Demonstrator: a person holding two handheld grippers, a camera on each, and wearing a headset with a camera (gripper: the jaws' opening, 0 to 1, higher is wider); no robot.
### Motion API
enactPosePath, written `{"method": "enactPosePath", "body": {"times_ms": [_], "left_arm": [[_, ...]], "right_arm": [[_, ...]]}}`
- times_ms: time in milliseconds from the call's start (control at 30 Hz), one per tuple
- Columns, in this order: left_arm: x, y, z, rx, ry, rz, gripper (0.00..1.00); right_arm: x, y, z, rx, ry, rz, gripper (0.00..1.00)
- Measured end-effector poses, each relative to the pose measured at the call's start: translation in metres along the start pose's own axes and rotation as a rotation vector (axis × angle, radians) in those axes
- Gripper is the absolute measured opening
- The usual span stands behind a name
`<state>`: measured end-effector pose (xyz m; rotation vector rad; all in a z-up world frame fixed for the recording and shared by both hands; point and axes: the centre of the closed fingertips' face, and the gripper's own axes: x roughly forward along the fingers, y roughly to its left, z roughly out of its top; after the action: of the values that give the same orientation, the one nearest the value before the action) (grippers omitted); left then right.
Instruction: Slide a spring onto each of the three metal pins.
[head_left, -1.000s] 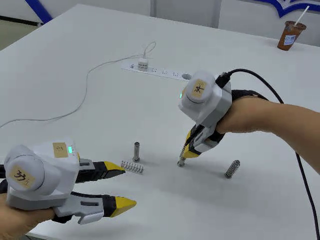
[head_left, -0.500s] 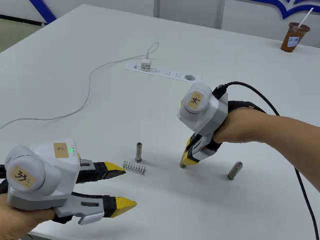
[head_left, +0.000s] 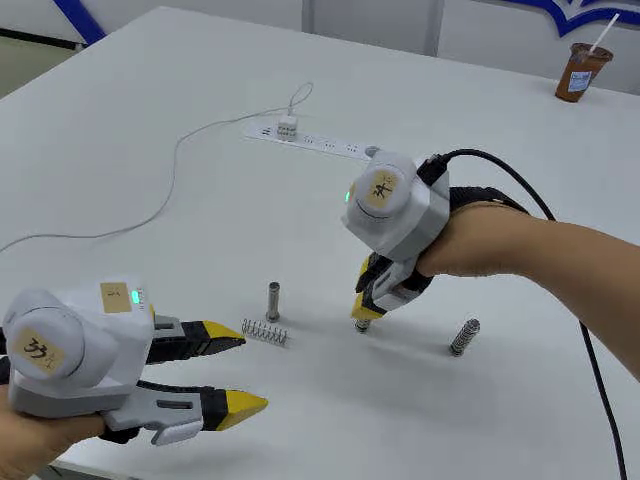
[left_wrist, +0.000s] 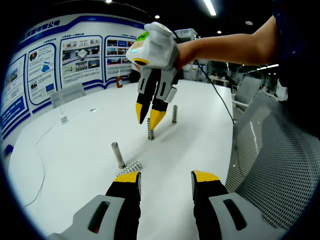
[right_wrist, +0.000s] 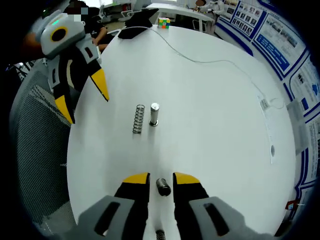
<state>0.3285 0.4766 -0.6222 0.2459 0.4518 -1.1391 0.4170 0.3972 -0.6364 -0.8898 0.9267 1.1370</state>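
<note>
Little changed since half a second ago. At far left, still held low in a hand by the near table edge: the white-and-grey left gripper (head_left: 250, 370) with black, yellow-tipped jaws, spread wide as before, roughly level, pointing right across the white table (head_left: 120, 120), nothing between the jaws. Just beyond those tips, in the same places as before: the small loose coil spring (head_left: 264, 332) of bright wire, lying on its side, and just behind it the short bare steel pin (head_left: 273, 300), standing upright. Farther back, a flat white power strip (head_left: 320, 143) with a thin white cable (head_left: 170, 190) trailing off to the left. Right of centre, the matching right gripper (head_left: 362, 312), much as half a second ago: tipped steeply downward from a bent wrist, bare forearm reaching in from the right, tips hovering just over the top of the second pin (head_left: 362, 326), upright and already wearing a spring. Jaws narrow, a slim gap, closed on nothing; in the right gripper view, the sprung pin top seen between the yellow tips. Farther right, well apart, the third pin (head_left: 464, 337), upright, likewise sprung. At the far right corner, a brown plastic cup (head_left: 581, 70) with a straw.
</note>
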Motion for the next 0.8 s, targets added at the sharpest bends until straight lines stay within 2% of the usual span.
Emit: {"method": "enactPosePath", "body": {"times_ms": [133,400,600,800], "left_arm": [[-0.001,0.001,0.001,0.0,-0.001,0.004,0.41],[-0.005,0.004,-0.003,-0.006,0.003,0.015,0.41],[-0.007,0.006,-0.005,-0.009,0.005,0.019,0.41],[-0.007,0.008,-0.004,-0.008,0.004,0.019,0.41]], "right_arm": [[0.005,0.011,0.019,0.003,-0.049,0.024,0.19],[0.026,0.032,0.044,0.038,-0.119,0.068,0.19],[0.04,0.036,0.047,0.053,-0.127,0.065,0.18],[0.052,0.038,0.048,0.104,-0.141,0.07,0.18]]}}
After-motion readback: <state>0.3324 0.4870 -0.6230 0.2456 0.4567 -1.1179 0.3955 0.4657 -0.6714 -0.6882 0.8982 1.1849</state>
